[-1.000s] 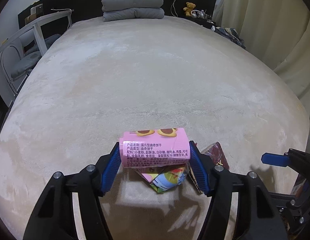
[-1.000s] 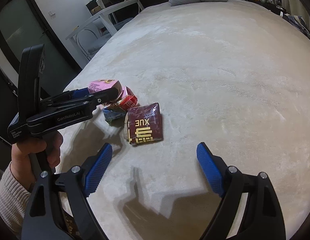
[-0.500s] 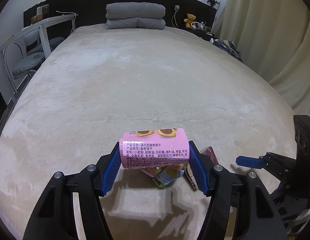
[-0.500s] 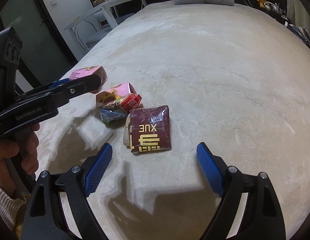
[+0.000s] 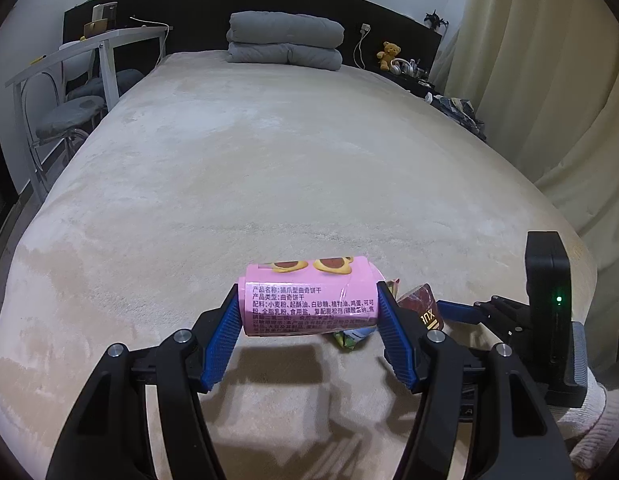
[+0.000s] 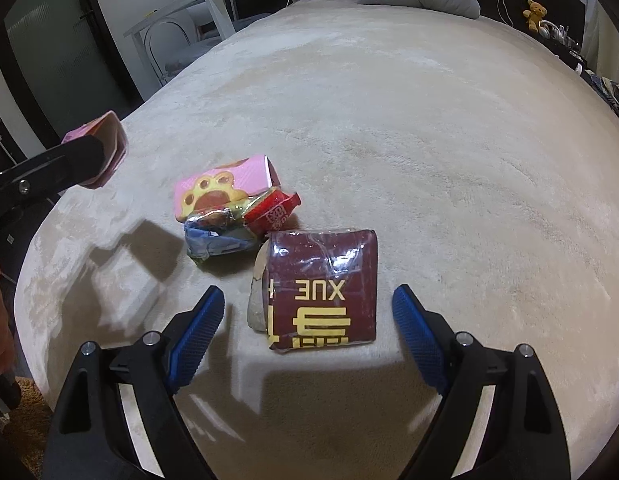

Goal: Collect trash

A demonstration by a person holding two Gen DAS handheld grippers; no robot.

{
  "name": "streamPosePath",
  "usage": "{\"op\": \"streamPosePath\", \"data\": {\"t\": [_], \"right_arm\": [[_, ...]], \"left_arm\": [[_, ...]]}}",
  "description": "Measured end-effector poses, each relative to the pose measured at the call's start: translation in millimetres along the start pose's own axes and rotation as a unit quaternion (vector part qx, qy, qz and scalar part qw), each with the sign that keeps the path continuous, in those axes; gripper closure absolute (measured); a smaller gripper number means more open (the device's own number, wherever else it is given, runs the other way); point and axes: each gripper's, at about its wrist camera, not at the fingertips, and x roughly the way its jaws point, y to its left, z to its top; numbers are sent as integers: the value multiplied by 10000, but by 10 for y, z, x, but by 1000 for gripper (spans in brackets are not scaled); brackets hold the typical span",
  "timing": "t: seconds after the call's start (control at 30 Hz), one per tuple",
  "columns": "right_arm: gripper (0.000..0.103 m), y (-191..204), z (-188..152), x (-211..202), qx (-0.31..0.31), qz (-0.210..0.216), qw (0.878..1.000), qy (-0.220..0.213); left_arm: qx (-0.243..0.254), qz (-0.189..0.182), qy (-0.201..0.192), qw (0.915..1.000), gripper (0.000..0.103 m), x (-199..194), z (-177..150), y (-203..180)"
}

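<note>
Wrappers [image 6: 237,216] and folded blanket [image 5: 285,46] on bed [image 5: 269,168].

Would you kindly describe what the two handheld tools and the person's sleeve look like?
Both the left tool and right tool have glossy black plastic arms with silver bolt heads, ending in blue ribbed pads. A black upright block with a small green light sits on the right one. The person wears a cream ribbed knit sleeve.
</note>
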Motion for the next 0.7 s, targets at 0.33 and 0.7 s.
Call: {"op": "streamPosePath", "data": {"t": [0.33, 0.7], "right_arm": [[42, -4, 51, 46, -109, -361, 9991, -200], [42, -60, -93, -194, -16, -297, 9991, -318]], "left_arm": [[-115, -163, -37, 9998, 40, -132, -63, 7], [17, -211, -16, 9998, 40, -244, -205, -130]]}}
